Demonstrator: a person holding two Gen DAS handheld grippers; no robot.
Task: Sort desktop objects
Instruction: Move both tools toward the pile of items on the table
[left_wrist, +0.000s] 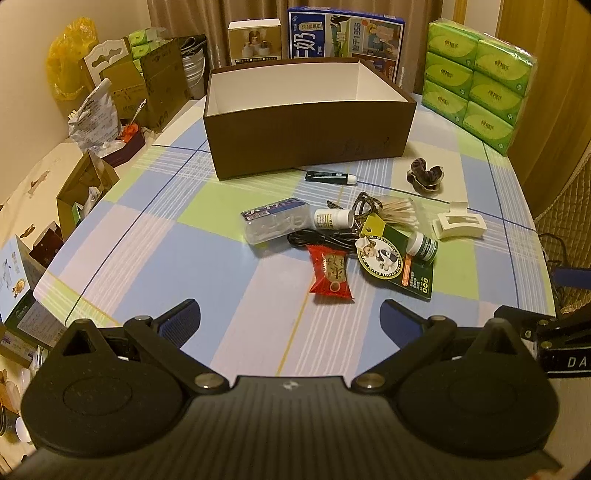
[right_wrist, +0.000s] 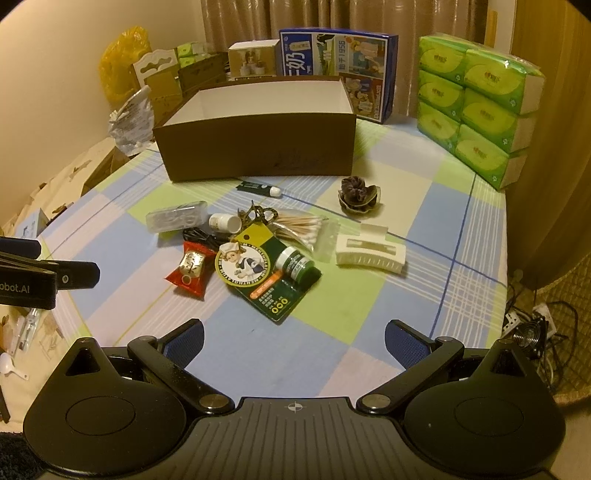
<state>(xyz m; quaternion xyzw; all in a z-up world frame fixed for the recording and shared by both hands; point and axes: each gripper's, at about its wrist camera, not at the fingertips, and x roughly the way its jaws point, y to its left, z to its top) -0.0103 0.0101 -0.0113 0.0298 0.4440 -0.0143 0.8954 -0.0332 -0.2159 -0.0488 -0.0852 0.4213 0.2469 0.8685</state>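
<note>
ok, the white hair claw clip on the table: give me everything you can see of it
The hair claw clip is off-white, apparently matte plastic, a boxy rectangular claw with open slots along its body, a row of teeth along its lower edge and a raised pinch tab at the back. It lies on its side, jaws closed, on the checked tablecloth, on the right of the clutter. It sits apart from the cotton swab pack and the dark scrunchie; nothing touches it, and neither gripper is near it.

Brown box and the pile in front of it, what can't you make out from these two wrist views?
- Brown box floor: both views, hidden by its near wall.
- Black cable: mostly buried under the red snack packet and white bottle.
- Small tube print: too small.
- Left gripper: right wrist view, cut off by the edge.
</note>
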